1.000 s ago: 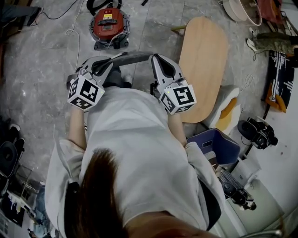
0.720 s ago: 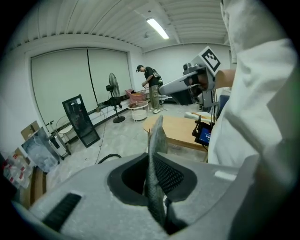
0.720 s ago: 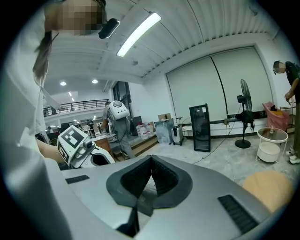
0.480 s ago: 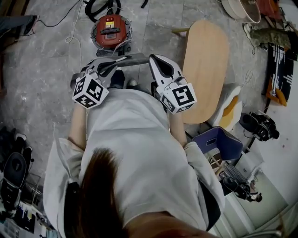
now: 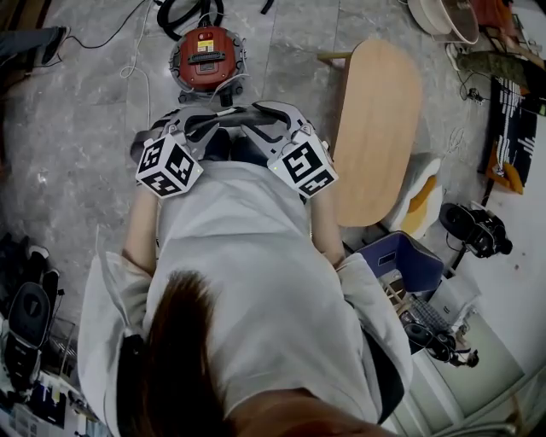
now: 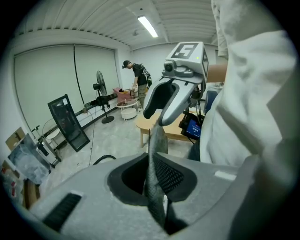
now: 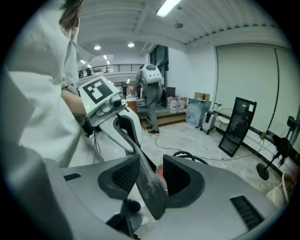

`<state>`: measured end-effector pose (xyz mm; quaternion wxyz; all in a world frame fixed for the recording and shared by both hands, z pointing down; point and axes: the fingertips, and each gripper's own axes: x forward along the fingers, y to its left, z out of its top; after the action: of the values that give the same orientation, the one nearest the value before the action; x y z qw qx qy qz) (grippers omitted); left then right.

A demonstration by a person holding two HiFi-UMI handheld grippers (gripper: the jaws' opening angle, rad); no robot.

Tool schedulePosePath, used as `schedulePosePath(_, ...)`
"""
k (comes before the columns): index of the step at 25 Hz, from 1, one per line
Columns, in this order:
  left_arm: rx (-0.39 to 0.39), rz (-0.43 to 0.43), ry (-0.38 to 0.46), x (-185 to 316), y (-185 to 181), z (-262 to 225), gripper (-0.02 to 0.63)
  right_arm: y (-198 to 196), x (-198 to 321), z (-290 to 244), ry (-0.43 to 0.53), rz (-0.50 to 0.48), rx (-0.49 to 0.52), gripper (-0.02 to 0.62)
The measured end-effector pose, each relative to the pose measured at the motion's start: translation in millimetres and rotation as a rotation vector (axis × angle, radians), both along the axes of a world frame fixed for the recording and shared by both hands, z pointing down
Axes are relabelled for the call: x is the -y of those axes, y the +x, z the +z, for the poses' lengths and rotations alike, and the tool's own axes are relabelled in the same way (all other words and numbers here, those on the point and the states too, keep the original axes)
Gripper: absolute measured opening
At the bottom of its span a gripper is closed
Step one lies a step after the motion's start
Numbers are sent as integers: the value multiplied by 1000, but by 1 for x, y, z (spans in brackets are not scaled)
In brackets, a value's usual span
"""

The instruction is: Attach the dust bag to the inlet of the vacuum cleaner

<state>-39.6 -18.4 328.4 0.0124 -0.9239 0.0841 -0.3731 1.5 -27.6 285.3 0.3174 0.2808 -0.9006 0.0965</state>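
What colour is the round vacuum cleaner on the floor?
The vacuum cleaner is red with black trim, seen best in the head view.

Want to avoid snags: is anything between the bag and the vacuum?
Nothing visible. In the head view only bare floor shows between the bag and the vacuum; the hose lies on the vacuum's far side.
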Motion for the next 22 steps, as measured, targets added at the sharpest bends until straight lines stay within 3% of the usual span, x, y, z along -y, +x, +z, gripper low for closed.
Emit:
schedulePosePath(6, 24, 26, -15, -2, 2, 8, 40, -6, -2, 34, -22, -192, -190, 123)
schedulePosePath(8, 55, 37, -15, -1, 3, 15, 40, -7, -4, 47, 2, -283, -280, 72)
schedulePosePath(12, 115, 50, -45, -8, 9, 41, 40, -2, -12, 80, -14, -417, -432, 41)
schedulePosePath(16, 166, 59, -89, -16, 12, 84, 40, 1, -20, 120, -101, -495, -468, 37)
schedulePosePath(22, 162, 29, -117, -19, 19, 138, 40, 8, -22, 171, -250, -518, -443, 44)
